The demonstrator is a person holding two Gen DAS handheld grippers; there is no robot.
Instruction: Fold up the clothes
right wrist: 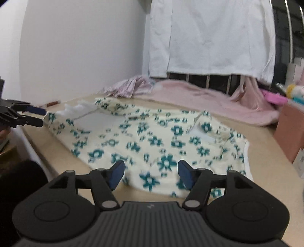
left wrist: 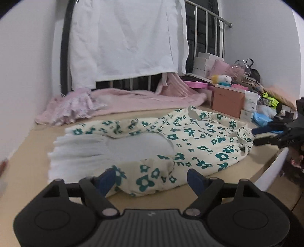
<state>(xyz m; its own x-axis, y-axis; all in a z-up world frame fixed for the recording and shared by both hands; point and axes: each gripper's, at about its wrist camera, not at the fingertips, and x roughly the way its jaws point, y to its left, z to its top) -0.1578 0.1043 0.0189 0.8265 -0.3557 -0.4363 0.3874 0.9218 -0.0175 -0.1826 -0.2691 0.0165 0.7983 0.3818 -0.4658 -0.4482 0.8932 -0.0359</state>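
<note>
A cream garment with teal flowers lies spread on the tan bed surface; a white pleated part shows at its left. My left gripper is open, its jaws wide on either side of the garment's near edge. My right gripper is open over the garment's near edge. The right gripper also shows at the right of the left wrist view, and the left gripper at the left of the right wrist view, next to the white pleats.
A pink blanket and a frilly pink garment lie behind. A white sheet hangs on the metal bed rail. Boxes, a plush toy and bags pile at the far right. The bed's edge drops off at right.
</note>
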